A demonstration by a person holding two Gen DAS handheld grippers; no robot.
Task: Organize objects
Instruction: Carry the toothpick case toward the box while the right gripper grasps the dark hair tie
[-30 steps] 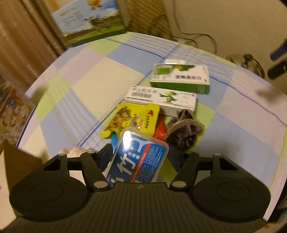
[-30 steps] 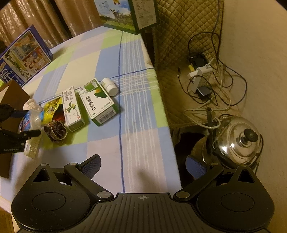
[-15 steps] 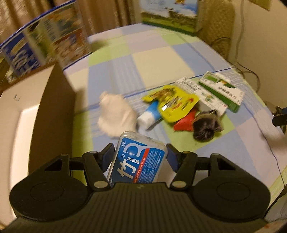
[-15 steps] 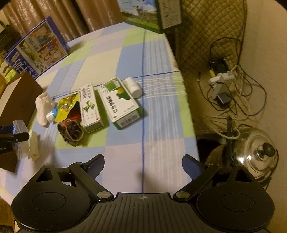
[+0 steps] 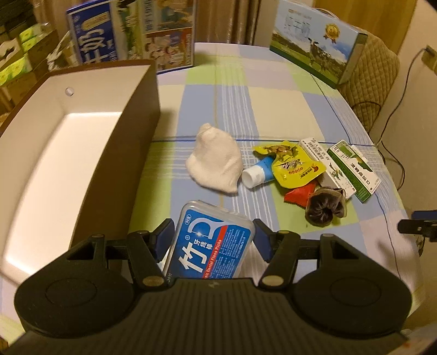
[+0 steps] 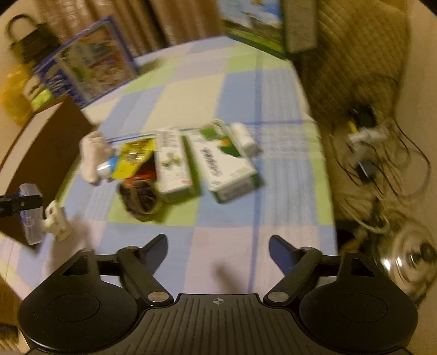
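Left wrist: checked tablecloth [image 5: 273, 109], curtains [image 5: 232, 19] behind.

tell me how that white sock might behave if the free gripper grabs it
The white sock looks bunched and soft, so it would likely sag and drape rather than hold shape. Probably light. It touches the tube, which might get nudged and roll.
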